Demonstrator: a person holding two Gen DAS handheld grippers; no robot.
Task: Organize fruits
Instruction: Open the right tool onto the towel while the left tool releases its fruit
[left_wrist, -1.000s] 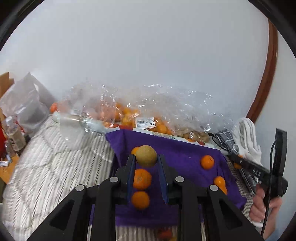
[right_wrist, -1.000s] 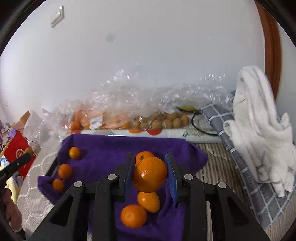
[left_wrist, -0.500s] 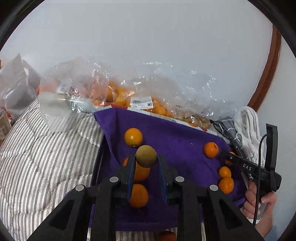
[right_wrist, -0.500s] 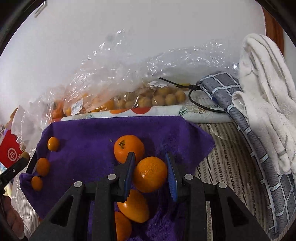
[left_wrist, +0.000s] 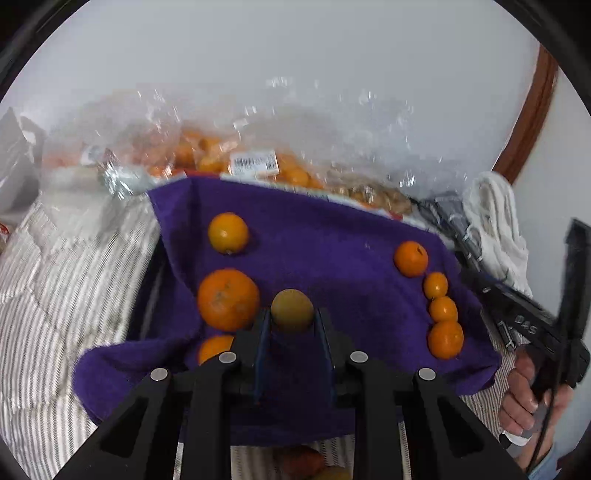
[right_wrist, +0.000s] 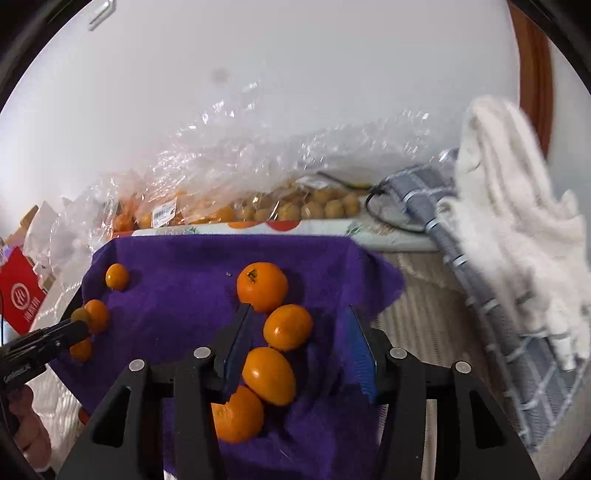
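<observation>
Left fingers (left_wrist: 263, 328) clamped on brownish fruit (left_wrist: 291, 309); right gripper (right_wrist: 300, 343) spread wide over oranges (right_wrist: 287, 326) on purple cloth (right_wrist: 184, 280); plastic bags (right_wrist: 240, 177) at 12 o'clock.

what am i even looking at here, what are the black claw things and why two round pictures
No robot here: a person holds a two-finger gripper in each hand, and each carries a fisheye camera looking along its fingers, hence two round pictures. The left gripper is shut on a dull yellow-brown fruit. The right gripper is open above a column of oranges; the nearest orange lies free between its fingers. Everything sits on a purple cloth over striped bedding. Behind are clear bags of fruit, and a white towel at right.
</observation>
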